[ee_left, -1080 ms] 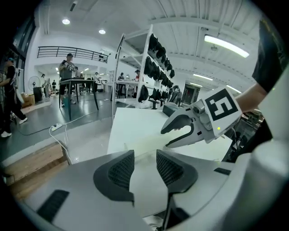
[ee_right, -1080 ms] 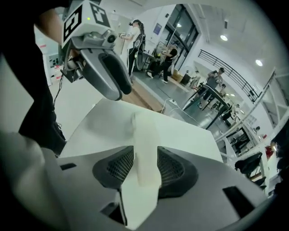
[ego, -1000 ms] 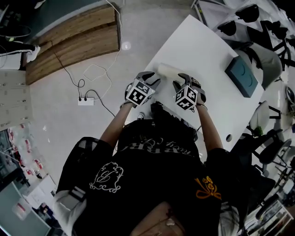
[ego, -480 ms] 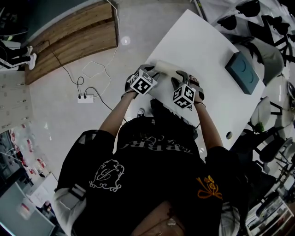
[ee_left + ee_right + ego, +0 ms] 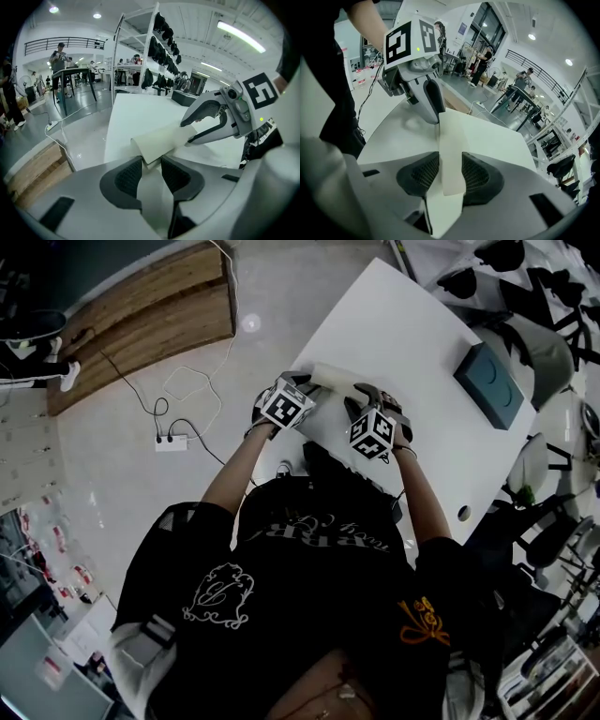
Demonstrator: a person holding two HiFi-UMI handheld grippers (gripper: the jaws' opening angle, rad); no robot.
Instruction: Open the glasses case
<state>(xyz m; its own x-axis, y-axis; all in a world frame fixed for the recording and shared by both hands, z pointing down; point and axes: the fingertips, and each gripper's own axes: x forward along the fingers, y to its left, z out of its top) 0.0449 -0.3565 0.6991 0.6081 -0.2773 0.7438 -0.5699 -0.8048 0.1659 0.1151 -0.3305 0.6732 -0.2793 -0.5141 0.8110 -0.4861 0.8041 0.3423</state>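
A cream glasses case [image 5: 333,381] lies shut near the front edge of the white table [image 5: 403,324]. My left gripper [image 5: 309,390] is at its left end and my right gripper [image 5: 361,399] at its right end. In the left gripper view the case [image 5: 161,138] has its end just between the tips of my left gripper [image 5: 151,161], whose jaws are closing. My right gripper [image 5: 186,132] straddles the far end. In the right gripper view the case [image 5: 452,140] fills the gap of my right gripper [image 5: 451,161], both pads against its sides.
A teal box [image 5: 490,388] lies at the table's far right. On the floor to the left are a power strip [image 5: 173,442] with cables and a wooden platform [image 5: 141,324]. Dark chairs [image 5: 525,521] crowd the table's right side. A tall shelf [image 5: 161,42] stands beyond the table.
My left gripper has come down and in onto the case's left end. The right gripper has stayed at the right end.
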